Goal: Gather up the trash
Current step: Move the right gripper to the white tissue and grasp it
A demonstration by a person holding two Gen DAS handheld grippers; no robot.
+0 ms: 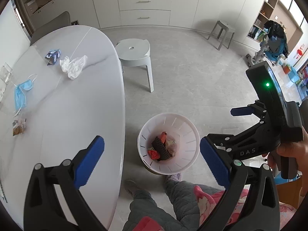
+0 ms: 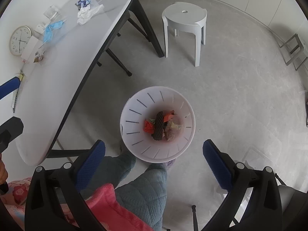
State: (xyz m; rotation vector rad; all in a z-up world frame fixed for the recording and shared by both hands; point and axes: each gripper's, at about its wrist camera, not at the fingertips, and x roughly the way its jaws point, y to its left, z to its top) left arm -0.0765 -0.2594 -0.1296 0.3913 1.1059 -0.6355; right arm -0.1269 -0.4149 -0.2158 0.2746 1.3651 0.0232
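Note:
A white slotted trash bin (image 1: pixel 189 134) (image 2: pixel 134 104) stands on the floor by the table edge, with red, black and tan scraps inside. On the white oval table (image 1: pixel 77 104) (image 2: pixel 57 73) lie a blue face mask (image 1: pixel 22 91) (image 2: pixel 50 29), a crumpled white glove (image 1: pixel 74 65) (image 2: pixel 87 12), a blue-white wrapper (image 1: pixel 53 54) (image 2: pixel 83 1) and a small brown snack wrapper (image 1: pixel 18 128) (image 2: pixel 39 56). My left gripper (image 1: pixel 152 162) is open and empty above the bin and table edge. My right gripper (image 2: pixel 154 165) is open and empty above the bin; it also shows in the left wrist view (image 1: pixel 242 111).
A white stool (image 1: pixel 134 57) (image 2: pixel 184 25) stands on the floor beyond the bin. A grey stool (image 1: pixel 221 33) is by the cabinets. A wall clock (image 2: pixel 19 40) and small boxes lie at the table's far side. The person's legs (image 2: pixel 146 182) are right beside the bin.

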